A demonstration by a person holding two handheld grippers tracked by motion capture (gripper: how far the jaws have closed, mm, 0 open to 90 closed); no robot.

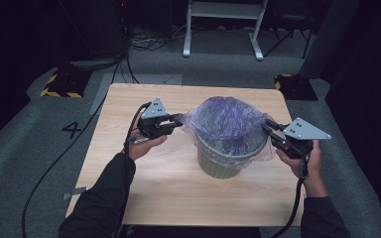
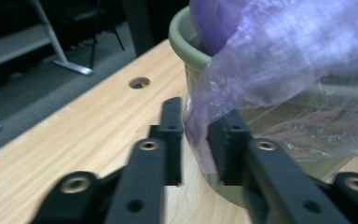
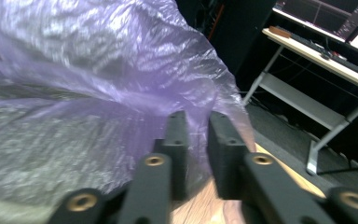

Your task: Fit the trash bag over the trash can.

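Bin (image 1: 217, 166): green, upright, stood near the middle of the desk (image 1: 144, 193) so I could work it from both sides.
Liner bag (image 1: 226, 121): thin purple plastic, domed over the bin's mouth, its skirt draped outside the rim.
Left tongs (image 1: 178, 120): narrowed onto the bag's left edge, film pinched between the pads (image 2: 233, 135); I held it there to keep that side taut.
Right tongs (image 1: 268, 127): likewise clamped on the opposite edge of the bag (image 3: 121, 93), pulling outward.
Judgement: the paired grip served to spread the liner over the rim.
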